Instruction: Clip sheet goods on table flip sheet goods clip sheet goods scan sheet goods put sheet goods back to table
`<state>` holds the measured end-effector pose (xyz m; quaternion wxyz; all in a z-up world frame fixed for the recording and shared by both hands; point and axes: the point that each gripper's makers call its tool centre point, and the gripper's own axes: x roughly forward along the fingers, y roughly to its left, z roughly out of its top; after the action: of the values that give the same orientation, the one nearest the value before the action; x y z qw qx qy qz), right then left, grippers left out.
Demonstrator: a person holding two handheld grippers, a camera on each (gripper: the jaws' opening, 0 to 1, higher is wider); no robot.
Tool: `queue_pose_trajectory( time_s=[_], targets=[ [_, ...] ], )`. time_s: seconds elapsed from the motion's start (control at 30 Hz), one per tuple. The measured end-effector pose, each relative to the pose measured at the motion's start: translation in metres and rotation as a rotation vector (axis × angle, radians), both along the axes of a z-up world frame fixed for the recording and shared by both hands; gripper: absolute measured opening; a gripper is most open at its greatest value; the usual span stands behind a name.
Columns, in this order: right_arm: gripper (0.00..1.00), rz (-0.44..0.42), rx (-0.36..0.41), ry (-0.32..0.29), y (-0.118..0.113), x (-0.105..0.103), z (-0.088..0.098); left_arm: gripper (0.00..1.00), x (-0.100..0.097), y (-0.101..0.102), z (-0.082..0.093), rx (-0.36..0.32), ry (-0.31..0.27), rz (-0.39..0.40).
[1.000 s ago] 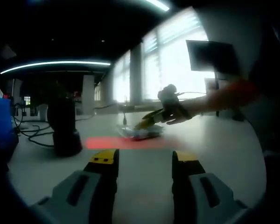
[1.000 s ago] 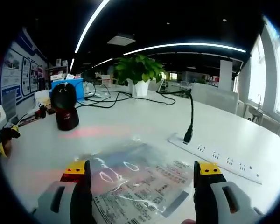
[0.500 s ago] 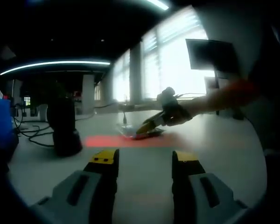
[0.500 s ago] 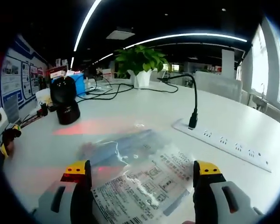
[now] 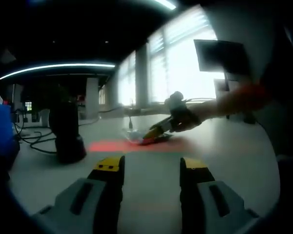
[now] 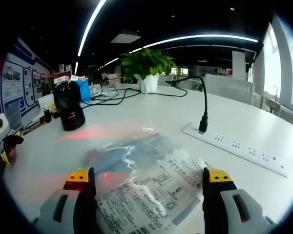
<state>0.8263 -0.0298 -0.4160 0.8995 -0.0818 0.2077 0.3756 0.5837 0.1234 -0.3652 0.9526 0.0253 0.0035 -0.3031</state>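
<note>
Your sheet goods (image 6: pixel 146 187) is a flat clear plastic packet with a printed label side up, lying on the white desk (image 6: pixel 151 117) between the jaws of your right gripper (image 6: pixel 149 181), with its far end reaching out ahead of the tips. Expect it to be very light, limp and glossy: it will likely sag and slip, so take it by an edge, biting well in from the rim, not at a corner. The right gripper's jaws stand wide, one on each side of the packet, closed on nothing. In the left gripper view that gripper (image 5: pixel 158 130) meets the packet (image 5: pixel 149 140) well ahead of your left gripper (image 5: pixel 147 165), whose jaws are parted and empty above bare desk.

The barcode scanner (image 6: pixel 70 111) stands ahead and left of the right jaws, its red glow (image 6: pixel 105 132) lying on the desk just beyond the packet. What the packet holds cannot be made out through the glare.
</note>
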Motion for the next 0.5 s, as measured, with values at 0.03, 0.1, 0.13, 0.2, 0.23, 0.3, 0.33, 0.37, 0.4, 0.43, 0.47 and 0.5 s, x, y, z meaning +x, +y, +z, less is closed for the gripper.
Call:
queue_pose_trajectory(
  time_s=[0.03, 0.1, 0.13, 0.2, 0.23, 0.3, 0.33, 0.37, 0.4, 0.43, 0.47, 0.5],
  targets=[
    [0.85, 0.001, -0.001, 0.0, 0.0, 0.001, 0.0, 0.38, 0.0, 0.0, 0.0, 0.0, 0.0, -0.001],
    [0.85, 0.001, -0.014, -0.011, 0.0, -0.001, 0.003, 0.38, 0.0, 0.0, 0.0, 0.0, 0.0, 0.001],
    [0.86, 0.01, -0.043, -0.022, 0.001, -0.002, 0.004, 0.38, 0.0, 0.0, 0.0, 0.001, -0.001, 0.001],
    [0.85, 0.019, -0.057, -0.051, 0.002, -0.003, 0.012, 0.38, 0.001, 0.0, 0.0, 0.002, 0.0, 0.001],
    [0.85, 0.017, -0.056, -0.054, 0.002, -0.003, 0.014, 0.38, 0.001, 0.0, 0.0, 0.004, 0.0, 0.001],
    [0.86, 0.013, -0.022, -0.057, 0.002, -0.003, 0.022, 0.38, 0.001, -0.001, -0.001, 0.007, 0.0, -0.001],
    [0.86, 0.003, -0.013, -0.062, 0.0, -0.002, 0.026, 0.38, 0.001, -0.001, -0.001, 0.009, -0.001, 0.0],
    [0.85, 0.0, -0.008, -0.071, -0.001, -0.002, 0.03, 0.38, 0.001, -0.001, -0.001, 0.01, -0.001, 0.0],
    [0.85, 0.0, -0.007, -0.075, -0.002, -0.002, 0.032, 0.38, 0.001, 0.0, -0.001, 0.01, -0.001, 0.002],
    [0.84, -0.005, -0.001, -0.082, -0.004, -0.002, 0.036, 0.38, 0.001, 0.0, -0.001, 0.01, -0.002, 0.003],
    [0.84, -0.011, 0.009, -0.087, -0.005, -0.004, 0.039, 0.38, 0.001, 0.0, -0.001, 0.009, -0.002, 0.003],
    [0.84, -0.015, 0.017, -0.092, -0.007, -0.006, 0.043, 0.38, 0.002, 0.0, -0.001, 0.008, -0.002, 0.003]
  ],
)
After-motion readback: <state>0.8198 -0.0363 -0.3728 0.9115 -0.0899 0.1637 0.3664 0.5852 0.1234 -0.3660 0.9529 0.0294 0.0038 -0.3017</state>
